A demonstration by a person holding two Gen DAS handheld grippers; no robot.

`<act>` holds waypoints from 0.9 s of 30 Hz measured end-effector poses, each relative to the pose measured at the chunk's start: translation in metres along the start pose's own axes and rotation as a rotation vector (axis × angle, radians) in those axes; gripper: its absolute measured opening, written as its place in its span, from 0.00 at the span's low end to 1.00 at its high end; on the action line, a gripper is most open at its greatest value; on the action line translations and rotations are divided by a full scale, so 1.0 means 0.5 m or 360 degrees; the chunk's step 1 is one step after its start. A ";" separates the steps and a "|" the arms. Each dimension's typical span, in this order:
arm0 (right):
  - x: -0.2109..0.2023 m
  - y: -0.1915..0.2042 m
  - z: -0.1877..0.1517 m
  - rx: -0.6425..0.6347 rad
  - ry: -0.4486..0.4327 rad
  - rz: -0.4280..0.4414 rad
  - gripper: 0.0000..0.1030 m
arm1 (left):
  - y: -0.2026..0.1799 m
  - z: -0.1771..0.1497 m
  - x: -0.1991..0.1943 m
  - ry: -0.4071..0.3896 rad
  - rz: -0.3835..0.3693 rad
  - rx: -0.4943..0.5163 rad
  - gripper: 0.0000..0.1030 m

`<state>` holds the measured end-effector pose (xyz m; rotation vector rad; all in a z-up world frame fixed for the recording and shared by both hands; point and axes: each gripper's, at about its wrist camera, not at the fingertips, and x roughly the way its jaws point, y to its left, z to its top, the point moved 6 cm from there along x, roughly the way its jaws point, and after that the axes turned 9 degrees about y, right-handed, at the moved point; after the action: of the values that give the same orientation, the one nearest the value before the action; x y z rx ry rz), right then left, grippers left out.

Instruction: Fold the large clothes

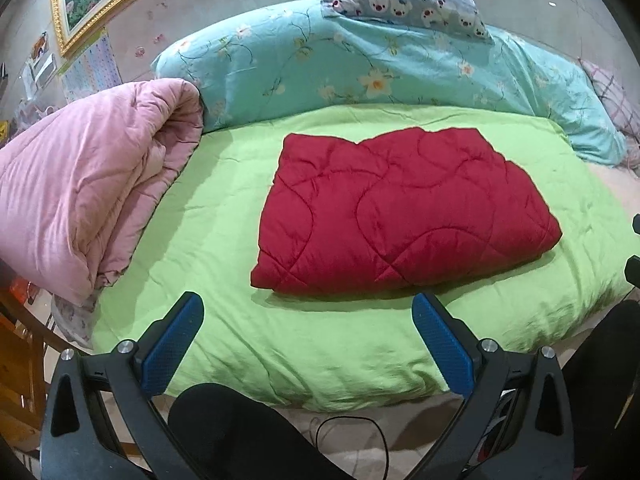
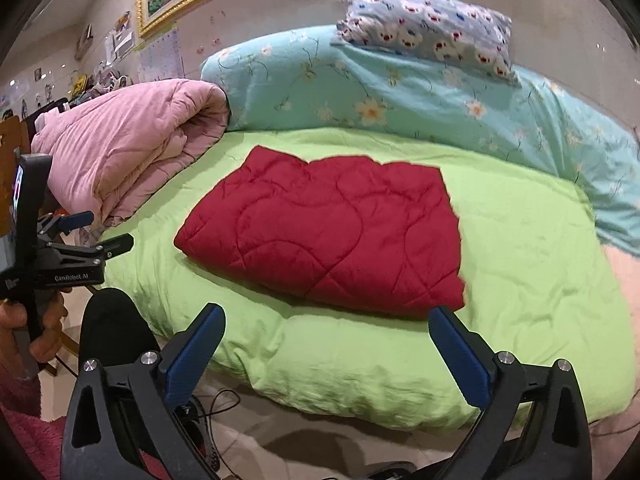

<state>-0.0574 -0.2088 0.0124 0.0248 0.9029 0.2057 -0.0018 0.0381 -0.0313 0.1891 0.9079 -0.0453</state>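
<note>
The red quilt (image 1: 400,212) lies folded mid-bed on the green sheet (image 1: 224,208), both tools, left (image 1: 308,340) and right (image 2: 326,354), apart and empty near it; folding looks finished, so next would be smoothing or removal.

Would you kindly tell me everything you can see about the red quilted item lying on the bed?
The red quilted item is a padded fabric piece stitched in curving lines with some diamond seams near its front edge. It is folded into a thick, roughly rectangular bundle with a wavy far edge and lies flat on the green sheet, near the middle. It looks soft and puffy. Only the sheet touches it: the pink quilt lies apart at the side, and both claws sit short of its near edge, open and empty.
</note>
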 end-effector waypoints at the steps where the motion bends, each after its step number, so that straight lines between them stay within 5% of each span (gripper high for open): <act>1: -0.006 0.001 0.002 -0.0002 -0.0011 -0.0001 1.00 | 0.003 0.002 -0.004 -0.0015 0.0000 -0.0008 1.00; 9: 0.039 -0.015 -0.007 0.0067 -0.0040 -0.0075 1.00 | -0.018 -0.009 0.034 -0.0027 -0.0053 -0.0072 1.00; 18: 0.158 -0.018 -0.030 0.0133 0.0080 -0.0103 1.00 | -0.055 -0.040 0.105 0.0121 -0.0070 -0.0089 1.00; 27: 0.145 0.004 -0.033 0.0094 0.0083 -0.0104 1.00 | -0.056 -0.035 0.087 0.0094 -0.0053 -0.0054 1.00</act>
<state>-0.0270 -0.1941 -0.0542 0.0448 0.9604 0.1191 0.0083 0.0154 -0.0801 0.1441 0.9703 -0.0553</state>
